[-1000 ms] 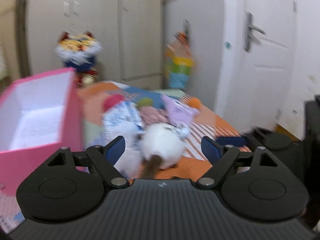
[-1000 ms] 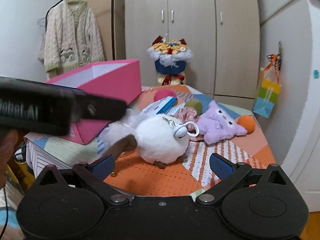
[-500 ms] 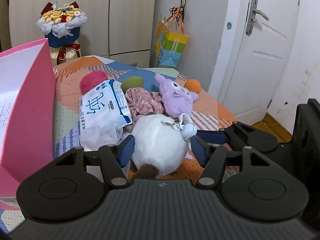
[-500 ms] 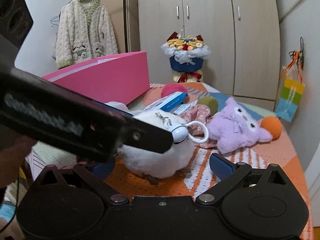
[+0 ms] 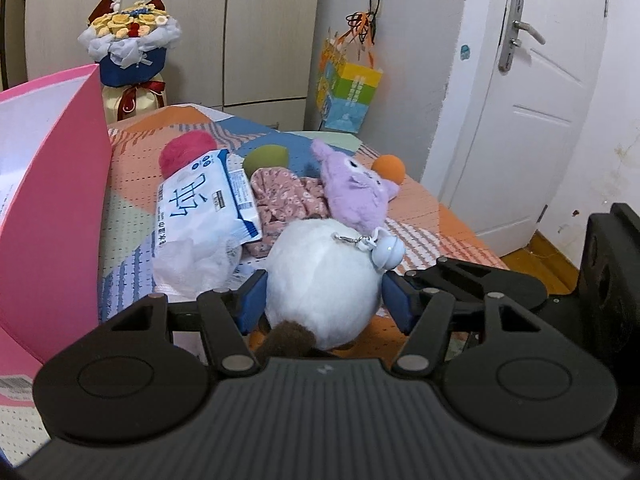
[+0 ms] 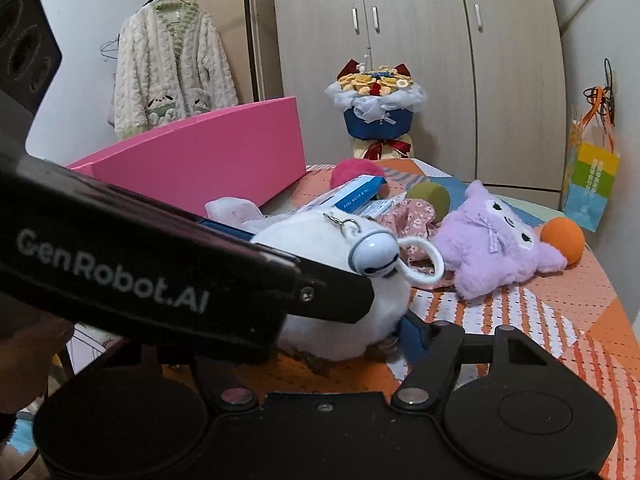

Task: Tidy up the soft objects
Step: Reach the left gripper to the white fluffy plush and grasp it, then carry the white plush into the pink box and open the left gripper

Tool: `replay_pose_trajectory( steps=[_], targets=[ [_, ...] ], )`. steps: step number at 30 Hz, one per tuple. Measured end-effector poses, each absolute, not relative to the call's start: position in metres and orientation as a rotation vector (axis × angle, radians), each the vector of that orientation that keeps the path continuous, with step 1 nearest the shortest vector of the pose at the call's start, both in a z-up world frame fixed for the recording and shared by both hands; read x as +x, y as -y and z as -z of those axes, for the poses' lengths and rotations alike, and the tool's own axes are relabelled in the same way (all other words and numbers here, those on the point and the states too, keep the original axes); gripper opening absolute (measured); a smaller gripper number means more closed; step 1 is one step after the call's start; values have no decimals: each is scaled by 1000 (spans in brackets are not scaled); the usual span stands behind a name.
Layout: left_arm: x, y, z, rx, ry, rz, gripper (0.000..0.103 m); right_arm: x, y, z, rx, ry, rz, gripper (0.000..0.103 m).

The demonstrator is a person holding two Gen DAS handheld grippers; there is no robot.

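A round white plush [image 5: 320,276] with a brown tail and a small keychain figure [image 5: 386,254] lies on the patterned tablecloth [image 5: 128,216]. My left gripper [image 5: 324,300] is shut on it, a blue pad pressing each side. In the right wrist view the left gripper's black body [image 6: 160,272] crosses in front of the white plush [image 6: 320,232]. My right gripper [image 6: 320,332] straddles the same plush from the other side and its jaws are closing. Its one visible blue pad [image 6: 416,336] stands at the plush's lower edge; the other finger is hidden.
A tall pink box [image 5: 52,220] stands at the left. Behind the plush lie a tissue pack [image 5: 204,200], a floral cloth [image 5: 284,192], a purple plush [image 5: 356,192] and green [image 5: 266,156], orange [image 5: 388,168] and red [image 5: 184,148] balls. A bouquet [image 5: 128,44] and a door [image 5: 532,92] are beyond.
Both grippers have come forward and down to the white plush. The left jaws have closed onto its sides. The right gripper's visible finger has swung in toward it.
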State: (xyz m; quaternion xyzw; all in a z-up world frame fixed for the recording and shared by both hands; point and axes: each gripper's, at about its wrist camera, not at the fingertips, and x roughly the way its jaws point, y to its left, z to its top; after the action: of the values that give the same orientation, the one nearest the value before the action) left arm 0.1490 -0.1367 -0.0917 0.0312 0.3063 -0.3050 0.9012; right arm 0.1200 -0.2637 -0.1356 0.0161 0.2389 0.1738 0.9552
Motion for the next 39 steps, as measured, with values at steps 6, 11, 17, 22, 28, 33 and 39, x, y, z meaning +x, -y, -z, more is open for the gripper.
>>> replay_pose_trajectory(
  steps=[6, 11, 17, 22, 28, 33, 39],
  targets=[
    [140, 140, 81, 80, -644, 684, 61, 105, 257, 124, -70, -466, -287, 75],
    [125, 139, 70, 80, -653, 711, 61, 91, 263, 110, -63, -467, -281, 75],
    [105, 125, 59, 77, -738, 726, 61, 78, 255, 99, -67, -525, -305, 75],
    [84, 108, 49, 80, -743, 710, 61, 60, 238, 86, -131, -537, -338, 75],
    [60, 77, 33, 58, -781, 696, 61, 37, 211, 67, -189, -569, -386, 75],
    [52, 43, 17, 16, -844, 682, 61, 28, 190, 50, -167, -626, -471, 75],
    [49, 6, -7, 12, -893, 661, 61, 31, 161, 28, -169, -656, -571, 75]
  ],
)
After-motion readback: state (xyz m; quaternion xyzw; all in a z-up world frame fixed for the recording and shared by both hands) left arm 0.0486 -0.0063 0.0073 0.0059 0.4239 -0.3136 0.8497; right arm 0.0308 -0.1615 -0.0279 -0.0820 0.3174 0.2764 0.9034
